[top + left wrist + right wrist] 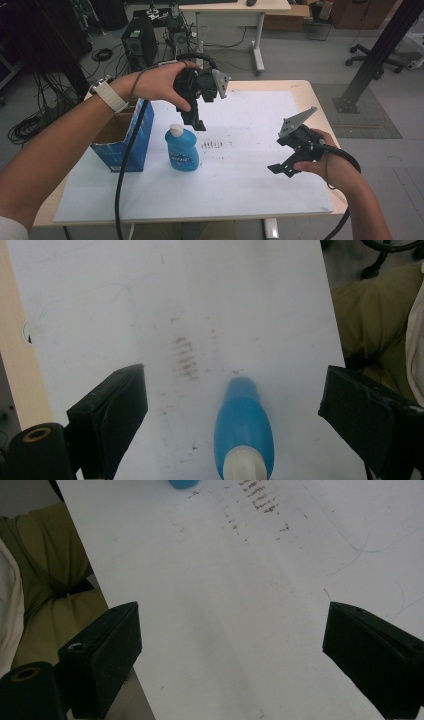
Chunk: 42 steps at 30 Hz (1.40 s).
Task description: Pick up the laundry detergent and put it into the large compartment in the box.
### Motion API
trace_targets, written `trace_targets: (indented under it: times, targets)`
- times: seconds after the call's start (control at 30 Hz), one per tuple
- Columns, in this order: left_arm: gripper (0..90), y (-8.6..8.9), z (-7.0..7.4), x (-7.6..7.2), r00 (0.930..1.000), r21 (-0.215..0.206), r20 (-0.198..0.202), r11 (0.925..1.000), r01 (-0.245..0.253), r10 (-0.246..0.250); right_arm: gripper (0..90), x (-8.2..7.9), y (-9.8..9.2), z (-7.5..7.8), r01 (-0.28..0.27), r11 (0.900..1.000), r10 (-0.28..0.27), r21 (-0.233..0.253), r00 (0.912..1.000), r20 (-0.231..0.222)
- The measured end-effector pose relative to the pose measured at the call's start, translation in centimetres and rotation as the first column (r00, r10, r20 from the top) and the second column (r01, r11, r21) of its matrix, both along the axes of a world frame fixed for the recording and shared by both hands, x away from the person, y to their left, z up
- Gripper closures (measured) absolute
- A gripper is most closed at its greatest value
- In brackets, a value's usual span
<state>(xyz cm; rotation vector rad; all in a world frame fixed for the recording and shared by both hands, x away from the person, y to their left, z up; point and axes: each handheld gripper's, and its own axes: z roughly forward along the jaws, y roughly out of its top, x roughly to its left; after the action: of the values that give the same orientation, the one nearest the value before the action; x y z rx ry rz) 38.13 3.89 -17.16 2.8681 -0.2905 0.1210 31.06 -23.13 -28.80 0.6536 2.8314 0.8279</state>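
Bottle (182,149), blue, white cap: upright on white surface (240,175), beside blue box (131,137). Left tool (194,121) above it, jaws apart. Right tool (281,169) well apart, jaws apart, empty.

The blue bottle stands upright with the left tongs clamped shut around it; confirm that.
Not clamped. The left gripper view shows the left tongs wide open above the blue bottle, jaws clear of it either side. It does stand upright, as the high view shows.
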Motion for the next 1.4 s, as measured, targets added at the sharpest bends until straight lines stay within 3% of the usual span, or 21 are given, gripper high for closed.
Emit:
trace_targets:
  times: [0.7, 1.4]
  targets:
    - [7.6, 0.8, 0.7, -0.3, 0.9996, 0.002, 0.007, 0.9997, -0.026, 0.026, 8.9, -0.2, 0.0, 0.2, -0.001, 1.0, 0.001, 0.003, 1.0, 0.008]
    - [7.1, 2.2, 0.6, 0.0, 0.9996, -0.005, 0.021, 0.9998, -0.021, 0.021, 8.9, -0.2, -0.1, -0.1, 0.005, 1.0, -0.005, 0.002, 1.0, 0.005]
